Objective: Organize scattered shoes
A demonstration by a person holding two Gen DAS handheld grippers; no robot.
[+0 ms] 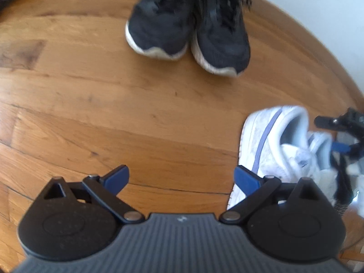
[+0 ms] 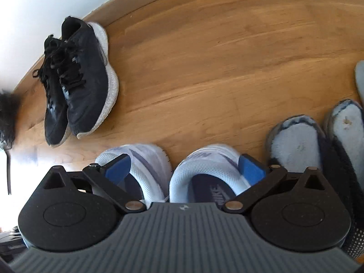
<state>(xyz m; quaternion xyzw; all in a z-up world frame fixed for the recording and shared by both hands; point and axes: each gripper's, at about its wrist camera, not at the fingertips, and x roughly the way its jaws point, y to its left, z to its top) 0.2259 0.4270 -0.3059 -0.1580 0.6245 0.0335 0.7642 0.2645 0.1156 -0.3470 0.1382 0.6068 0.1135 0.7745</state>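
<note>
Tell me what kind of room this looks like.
Probably a home hallway or bedroom: wood plank floor, a pale wall, and black sneakers, white sneakers and fuzzy slippers side by side.

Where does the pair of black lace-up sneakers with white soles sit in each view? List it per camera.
Left wrist: black sneakers top centre, toes toward the camera.
Right wrist: black sneakers upper left, toes pointing down the picture.
Shared landmark: the white wall right behind their heels.

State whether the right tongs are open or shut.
Open. The right tongs stand spread wide over the white sneakers, pads not pressing them.
</note>
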